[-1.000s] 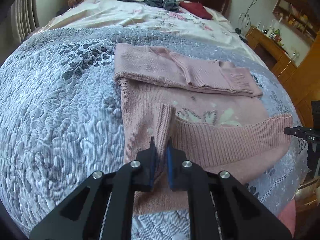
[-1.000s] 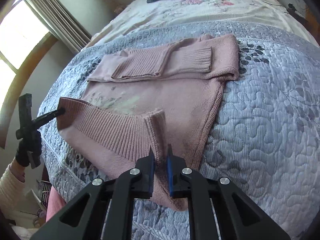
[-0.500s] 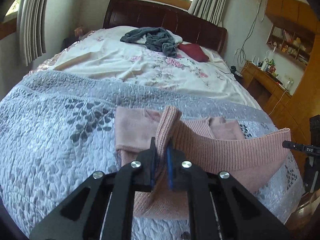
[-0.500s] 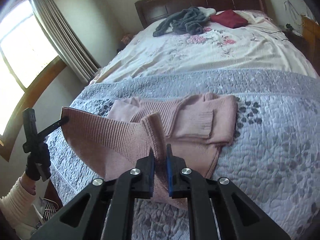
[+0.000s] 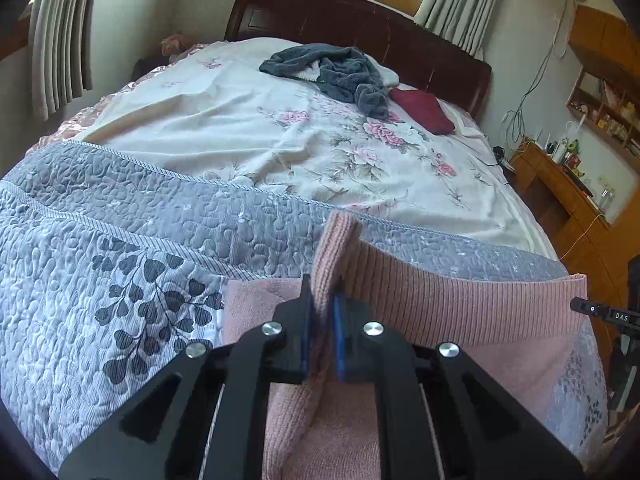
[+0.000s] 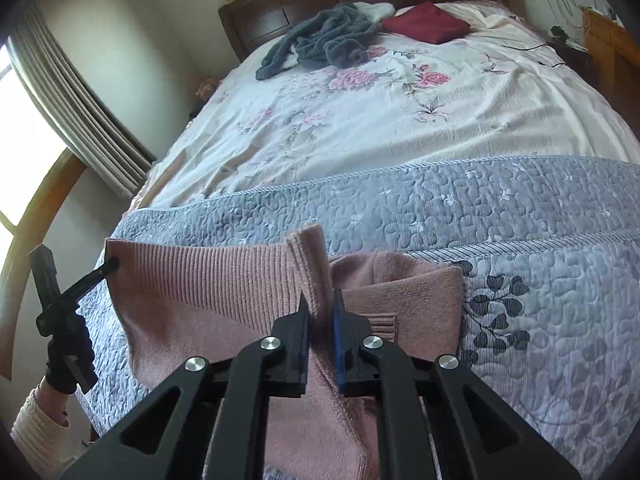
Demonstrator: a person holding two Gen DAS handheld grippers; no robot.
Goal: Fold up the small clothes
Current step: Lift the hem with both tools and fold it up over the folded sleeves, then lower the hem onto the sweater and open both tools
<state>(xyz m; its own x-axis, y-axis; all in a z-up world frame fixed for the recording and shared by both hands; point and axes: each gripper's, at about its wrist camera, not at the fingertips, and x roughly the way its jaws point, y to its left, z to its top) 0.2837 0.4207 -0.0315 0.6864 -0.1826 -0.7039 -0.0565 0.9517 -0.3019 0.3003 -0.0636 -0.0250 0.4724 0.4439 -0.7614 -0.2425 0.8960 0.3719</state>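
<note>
My left gripper (image 5: 320,312) is pressed together on a corner of the ribbed hem of the pink knitted sweater (image 5: 460,304), and a short tongue of the knit stands up above the blue pads. My right gripper (image 6: 322,312) pinches the other corner of this hem in the same way; in the left wrist view I see its black tip at the far right end of the hem, and in the right wrist view the left gripper appears at the far left end, held by a hand in a dark glove (image 6: 66,356) with a cream sleeve. Between the two grippers the ribbed hem (image 6: 200,276) is stretched quite straight and lifted in the air, so its long axis goes from side to side, across my view. The rest of the sweater hangs down from this edge and lies below and just in front of the tongs on the grey quilted bedspread with a dark leaf pattern (image 5: 120,280); in the right wrist view I can see a folded sleeve with its ribbed cuff (image 6: 380,322) lying on the body part. I judge that the next move must carry the hem forward, away from me, over this lying part. Both grippers seem equally near to it, so they should travel together and keep the hem level. Farther away are the white flowered sheet (image 5: 280,140), a dark grey crumpled garment (image 5: 336,72) and a dark red folded cloth (image 5: 424,110) near the dark wooden headboard (image 5: 360,28).
</note>
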